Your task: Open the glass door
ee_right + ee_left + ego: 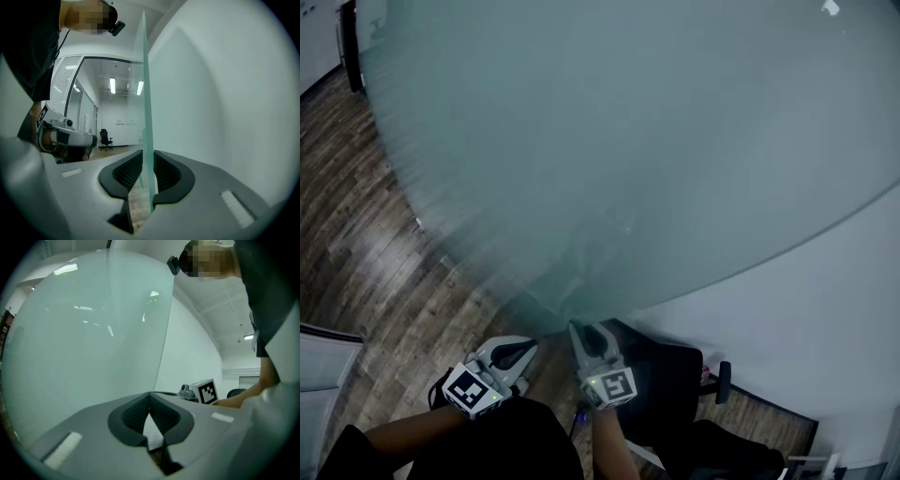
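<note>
1. The frosted, pale-green glass door (628,141) is seen upright over the brown wooden plank floor (384,253), its free vertical edge (147,140) turned toward the person.
2. That edge is grasped by the right gripper (148,161), one ribbed pad laid against each face of the pane.
3. The left gripper (150,401) is held just beside the door's edge, clenched on nothing.
4. A slip off the smooth glass is judged likely if the pull is made crookedly. The plain white wall (825,309) behind the door could be struck if it is swung too far.
</note>
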### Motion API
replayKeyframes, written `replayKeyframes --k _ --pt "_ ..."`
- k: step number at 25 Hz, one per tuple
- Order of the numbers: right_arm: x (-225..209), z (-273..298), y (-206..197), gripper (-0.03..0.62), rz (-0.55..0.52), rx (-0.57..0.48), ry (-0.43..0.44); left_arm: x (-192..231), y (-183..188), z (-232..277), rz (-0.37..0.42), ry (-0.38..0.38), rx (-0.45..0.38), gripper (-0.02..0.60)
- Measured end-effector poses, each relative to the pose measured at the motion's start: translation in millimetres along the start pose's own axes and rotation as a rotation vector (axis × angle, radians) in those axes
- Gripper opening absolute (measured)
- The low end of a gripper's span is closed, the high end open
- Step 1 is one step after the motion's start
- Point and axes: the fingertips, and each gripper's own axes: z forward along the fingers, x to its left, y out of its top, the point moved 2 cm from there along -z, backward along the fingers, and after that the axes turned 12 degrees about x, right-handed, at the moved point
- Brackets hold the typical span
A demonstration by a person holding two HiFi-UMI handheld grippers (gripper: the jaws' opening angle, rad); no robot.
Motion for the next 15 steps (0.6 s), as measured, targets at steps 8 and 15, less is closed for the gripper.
replayKeyframes --k 8,15 --pt "-17.7 14.3 7.8 0.077 -0.005 -0.001 0.002 -4.7 4.8 23.9 0.066 0.047 -0.005 0.0" --pt "-32.9 18.2 20.1 0.078 0.025 -0.041 0.011 -6.8 8.5 31.2 0.03 0.075 0.005 0.0"
